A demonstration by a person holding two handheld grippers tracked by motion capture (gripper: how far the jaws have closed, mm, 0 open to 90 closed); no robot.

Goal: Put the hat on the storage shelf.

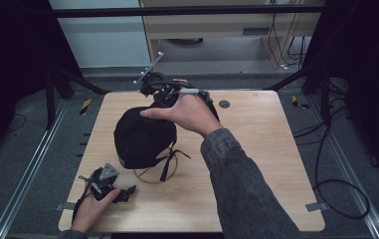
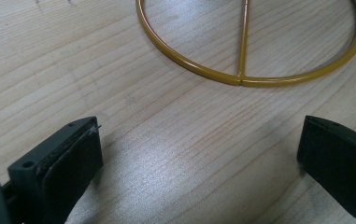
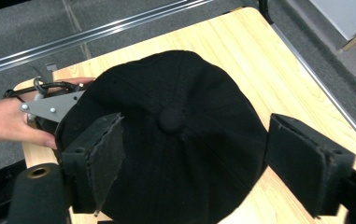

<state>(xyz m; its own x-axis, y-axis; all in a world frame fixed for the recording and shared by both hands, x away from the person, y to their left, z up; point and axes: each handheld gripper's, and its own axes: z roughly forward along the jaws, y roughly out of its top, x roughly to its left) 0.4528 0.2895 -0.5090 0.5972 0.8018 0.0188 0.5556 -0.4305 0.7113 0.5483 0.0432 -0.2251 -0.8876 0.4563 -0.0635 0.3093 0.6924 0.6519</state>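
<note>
Centrally on the wooden table (image 1: 256,164) sits a black baseball cap (image 1: 142,137), perched on a yellow wire stand (image 1: 153,175) whose ring base rests flat on the wood beneath it. The cap's crown faces up, its top button (image 3: 171,119) plain in the right gripper view, and dark straps hang down from its near edge over the ring.

The right gripper (image 1: 163,91) is held at the far side of the cap, the right hand (image 1: 189,113) wrapped around its body with fingers lying over the cap's far edge. Its own camera looks down on the crown, and its jaws stand wide apart on either side of the cap, gripping nothing; whether a pad actually brushes the fabric is hard to judge from this angle.

The left gripper (image 1: 122,193) lies low at the table's near left corner, in the left hand (image 1: 90,209), near the stand but apart from it. In the left gripper view its jaws are spread wide over bare wood, empty, with the stand's yellow ring and crossbar just ahead of them.
</note>
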